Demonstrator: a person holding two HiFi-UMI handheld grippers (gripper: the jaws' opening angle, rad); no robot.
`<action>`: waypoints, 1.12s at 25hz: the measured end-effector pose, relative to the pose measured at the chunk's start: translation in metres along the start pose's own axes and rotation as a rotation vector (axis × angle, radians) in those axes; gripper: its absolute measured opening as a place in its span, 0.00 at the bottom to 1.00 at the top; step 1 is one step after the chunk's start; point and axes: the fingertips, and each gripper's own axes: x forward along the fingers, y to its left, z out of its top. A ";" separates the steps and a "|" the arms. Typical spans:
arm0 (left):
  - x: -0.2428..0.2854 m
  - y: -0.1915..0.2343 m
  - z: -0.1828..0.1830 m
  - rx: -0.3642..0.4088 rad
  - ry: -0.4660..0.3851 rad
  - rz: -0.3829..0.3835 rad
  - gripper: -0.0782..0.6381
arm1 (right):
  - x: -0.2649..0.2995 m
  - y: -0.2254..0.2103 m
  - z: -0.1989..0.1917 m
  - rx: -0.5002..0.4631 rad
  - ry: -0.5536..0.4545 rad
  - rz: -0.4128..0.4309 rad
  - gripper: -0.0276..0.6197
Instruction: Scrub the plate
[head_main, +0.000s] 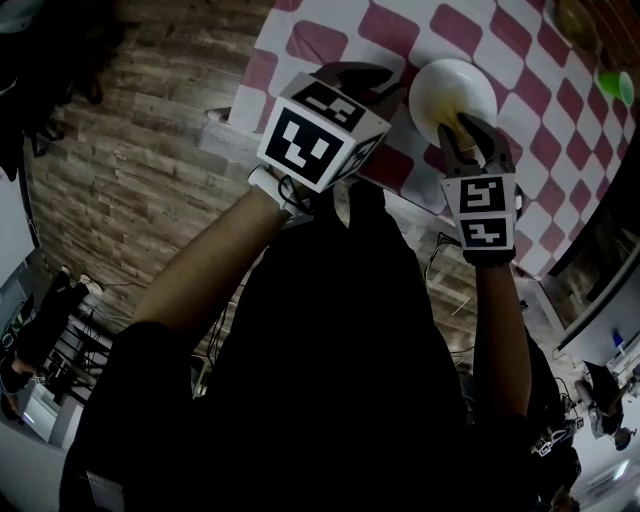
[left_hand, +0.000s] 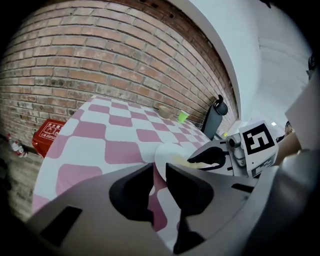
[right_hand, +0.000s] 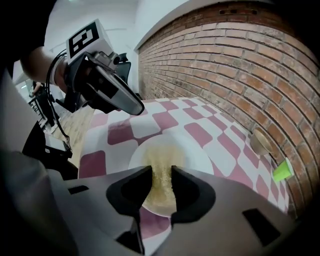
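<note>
A white plate (head_main: 452, 88) lies on the pink-and-white checked tablecloth (head_main: 545, 110) near the table's front edge. My left gripper (head_main: 392, 85) reaches in from the left, and in the left gripper view its jaws (left_hand: 159, 175) are shut on the plate's rim (left_hand: 167, 156). My right gripper (head_main: 470, 128) comes over the plate's near side and is shut on a yellow sponge (right_hand: 161, 172). The sponge presses on the plate's face (right_hand: 197, 152). Part of the plate's middle is hidden behind the right jaws.
A green cup (right_hand: 282, 170) and a small bowl (right_hand: 261, 142) stand at the far end of the table by the brick wall (right_hand: 240, 65). A black chair (left_hand: 215, 117) is beyond the table. A red box (left_hand: 47, 135) sits on the wooden floor (head_main: 130, 170).
</note>
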 end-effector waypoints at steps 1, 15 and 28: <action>0.002 -0.001 0.000 0.002 0.004 -0.003 0.23 | 0.000 -0.002 -0.001 -0.003 0.003 -0.001 0.24; 0.004 0.013 -0.008 -0.034 0.004 0.009 0.23 | 0.017 -0.060 0.007 0.074 0.020 -0.098 0.25; 0.002 0.018 -0.017 -0.016 0.041 0.009 0.23 | 0.036 -0.019 0.056 0.038 -0.030 -0.032 0.25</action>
